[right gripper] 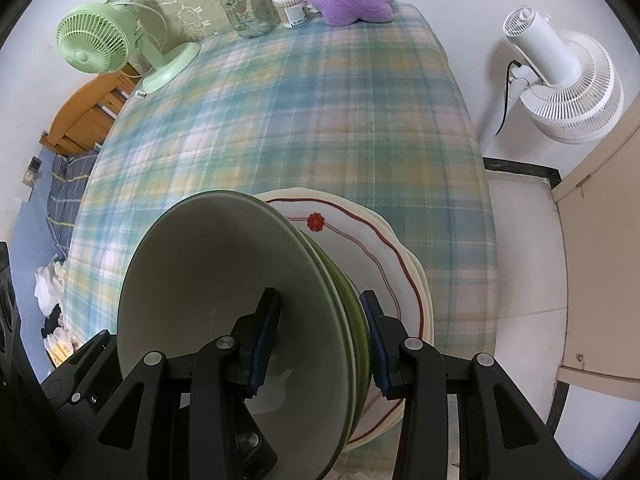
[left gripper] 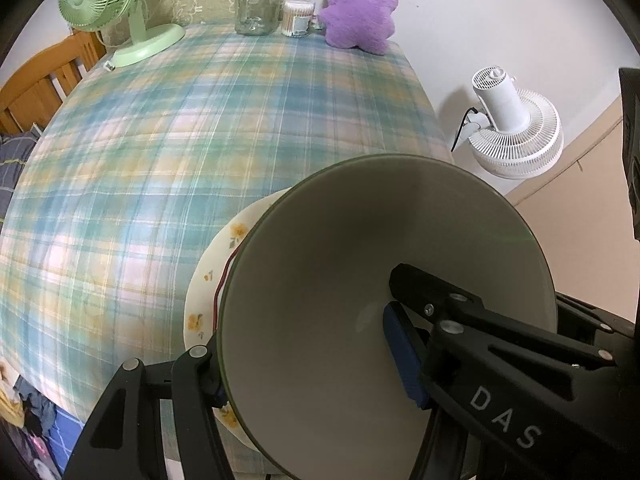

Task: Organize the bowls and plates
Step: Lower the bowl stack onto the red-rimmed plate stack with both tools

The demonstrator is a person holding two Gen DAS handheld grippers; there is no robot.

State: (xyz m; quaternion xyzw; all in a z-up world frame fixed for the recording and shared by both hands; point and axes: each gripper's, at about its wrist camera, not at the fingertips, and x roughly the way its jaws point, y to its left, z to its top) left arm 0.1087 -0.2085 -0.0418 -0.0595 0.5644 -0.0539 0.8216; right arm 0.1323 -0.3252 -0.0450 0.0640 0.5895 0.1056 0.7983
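Note:
My left gripper [left gripper: 304, 354] is shut on the wall of a green bowl [left gripper: 320, 280], one finger inside and one outside, holding it over a cream flowered plate [left gripper: 208, 280] at the near table edge. In the right wrist view, my right gripper [right gripper: 320, 340] straddles the rim of stacked green bowls [right gripper: 208, 264], one finger inside the top bowl and one outside the stack. The bowls are above a stack of cream plates with a red wavy line [right gripper: 360, 232]. I cannot tell if the pads press the bowls.
A plaid tablecloth [left gripper: 200, 140] covers the table. At its far edge stand a green desk fan [left gripper: 112, 8], a glass jar [left gripper: 258, 2], a cotton swab box [left gripper: 298, 16] and a purple plush [left gripper: 360, 4]. A white floor fan [left gripper: 516, 128] stands to the right.

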